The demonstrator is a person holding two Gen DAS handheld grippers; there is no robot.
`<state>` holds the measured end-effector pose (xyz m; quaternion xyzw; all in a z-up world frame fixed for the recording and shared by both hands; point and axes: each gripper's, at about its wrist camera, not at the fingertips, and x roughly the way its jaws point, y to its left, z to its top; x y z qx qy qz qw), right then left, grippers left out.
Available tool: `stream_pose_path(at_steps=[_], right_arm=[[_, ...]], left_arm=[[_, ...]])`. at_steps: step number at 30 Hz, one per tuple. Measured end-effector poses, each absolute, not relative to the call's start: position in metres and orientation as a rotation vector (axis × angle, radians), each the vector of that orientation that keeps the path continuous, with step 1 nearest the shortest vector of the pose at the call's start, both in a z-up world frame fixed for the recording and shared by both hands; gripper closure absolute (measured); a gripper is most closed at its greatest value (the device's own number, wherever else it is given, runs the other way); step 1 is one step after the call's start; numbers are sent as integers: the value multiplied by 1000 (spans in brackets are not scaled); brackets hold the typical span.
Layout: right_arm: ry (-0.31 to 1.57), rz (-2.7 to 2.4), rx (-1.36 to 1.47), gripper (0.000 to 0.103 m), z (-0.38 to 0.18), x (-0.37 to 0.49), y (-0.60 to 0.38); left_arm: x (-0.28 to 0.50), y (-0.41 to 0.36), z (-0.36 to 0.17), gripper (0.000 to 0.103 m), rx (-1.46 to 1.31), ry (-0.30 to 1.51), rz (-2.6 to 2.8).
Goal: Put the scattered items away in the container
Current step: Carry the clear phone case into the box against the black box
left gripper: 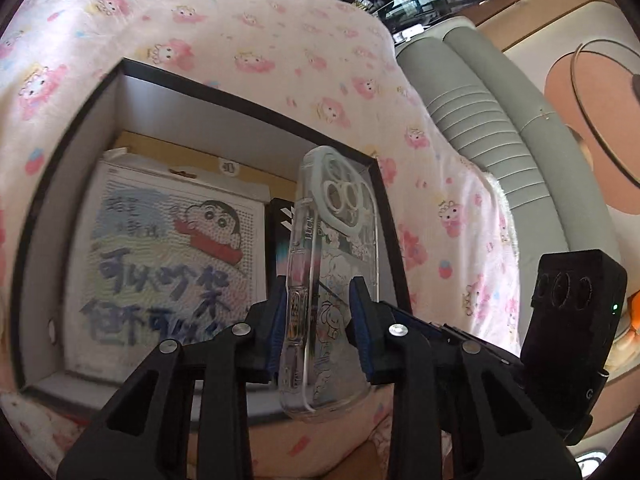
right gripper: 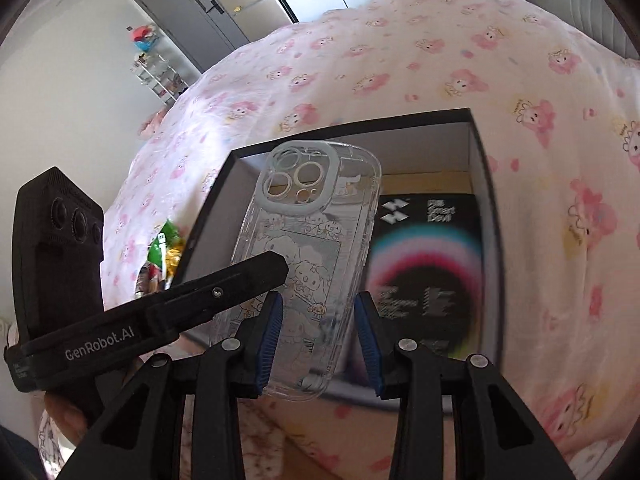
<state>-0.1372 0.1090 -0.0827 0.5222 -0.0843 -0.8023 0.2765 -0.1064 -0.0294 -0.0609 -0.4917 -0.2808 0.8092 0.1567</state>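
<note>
- While it hangs above the near side of the open black-rimmed box (left gripper: 256, 104), the clear phone case (right gripper: 308, 248) stands on end, camera cut-out uppermost, cartoon print facing the right wrist camera.
- The right gripper (right gripper: 318, 312) clasps the case's lower end, one blue pad on each long edge, jaws set narrow.
- The left gripper (left gripper: 318, 292) comes in from the side with the case between its pads; one finger crosses the printed face. I cannot tell whether these pads press.
- Inside the box lie a cartoon-boy pack (left gripper: 168, 248) and, beside it, a black carton with a rainbow arc (right gripper: 432, 260).
- The box sits on a pink character-print bedsheet (left gripper: 240, 20); green snack wrappers (right gripper: 162, 248) lie just outside its wall.
</note>
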Motion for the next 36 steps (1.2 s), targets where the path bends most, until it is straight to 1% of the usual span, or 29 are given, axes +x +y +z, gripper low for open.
stream_pose_path(at_steps=[4, 7, 9, 10, 12, 14, 17, 21, 25, 28, 32, 35, 36], right_arm=[[-197, -2128, 1460, 69, -98, -155, 119], [-232, -2106, 1480, 69, -115, -156, 122], [-172, -2119, 1468, 70, -117, -151, 119], [-142, -2122, 1459, 70, -116, -148, 118], [-127, -2112, 1445, 72, -115, -143, 118], [-166, -2101, 1432, 73, -116, -141, 123], [-174, -2106, 1419, 77, -114, -139, 126], [-161, -2211, 1336, 77, -98, -134, 135], [-190, -2354, 1272, 77, -86, -137, 149], [-232, -2428, 1245, 77, -80, -143, 163], [-284, -2436, 1281, 77, -82, -150, 181], [-283, -2433, 1332, 77, -89, -154, 184], [-283, -2428, 1342, 77, -91, -155, 183]], left_arm=[[-118, -20, -84, 76, -1501, -819, 2304], [-119, -18, -96, 75, -1569, -803, 2308], [-117, -15, -100, 72, -1598, -778, 2316], [-117, -13, -101, 74, -1618, -766, 2315], [-116, -11, -105, 74, -1652, -755, 2318], [-115, -10, -110, 73, -1686, -747, 2313], [-116, -9, -112, 73, -1708, -751, 2290], [-116, -11, -101, 73, -1716, -708, 2376], [-111, -1, -112, 73, -1788, -682, 2350], [-109, 15, -116, 72, -1786, -656, 2319], [-106, 33, -118, 72, -1775, -637, 2281], [-105, 44, -115, 70, -1772, -525, 2320], [-104, 43, -114, 70, -1764, -523, 2320]])
